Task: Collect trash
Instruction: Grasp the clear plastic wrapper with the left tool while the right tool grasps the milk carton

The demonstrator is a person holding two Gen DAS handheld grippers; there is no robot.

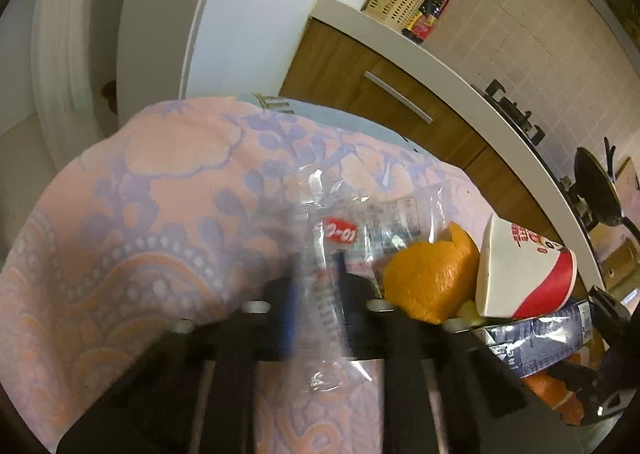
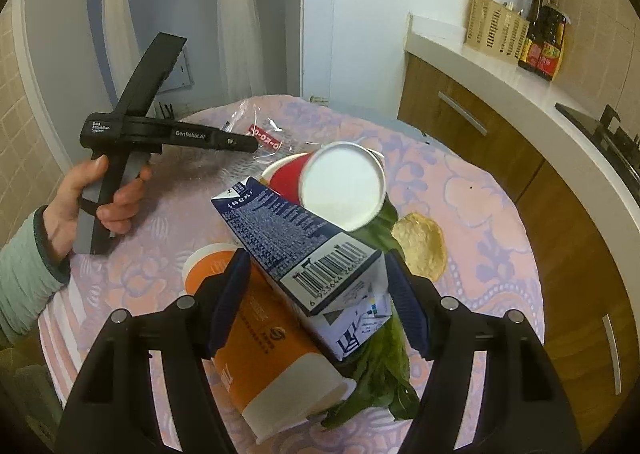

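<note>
The left tongs [image 1: 316, 294] are clamping a clear plastic wrapper [image 1: 352, 230] with a red label, their blue-padded fingers [image 1: 289, 318] pressed together on the crinkled film over the pink-and-lilac flowered cloth of the round desk [image 1: 140, 194]. From the left wrist view an orange peel [image 1: 430, 278] is lying just right of the wrapper, and right of that a red-and-white paper cup [image 1: 524, 274] is resting on its side above a blue milk carton [image 1: 532, 342]; something orange is peeking out below the carton, too cut off to name.

The right wrist view is showing what the left cannot: the person's left hand [image 2: 88, 202] gripping the handle, the left tongs [image 2: 252, 145] reaching over the wrapper [image 2: 256, 134] at the far left of the desk [image 2: 492, 222]. Here the right tongs [image 2: 316, 306] are standing apart, one finger on either side of the near end of the milk carton [image 2: 296, 242] without closing on it. The carton is leaning on an orange-and-white cup [image 2: 256, 346] lying on its side, with green leaves [image 2: 380, 370] beneath. The paper cup [image 2: 340, 186] is turning its white base to the camera, and a pale round peel [image 2: 422, 250] is lying to the right.

At the far right a kitchen counter [image 2: 500, 74] is carrying a cream basket [image 2: 496, 30] and dark sauce bottles [image 2: 548, 42].
</note>
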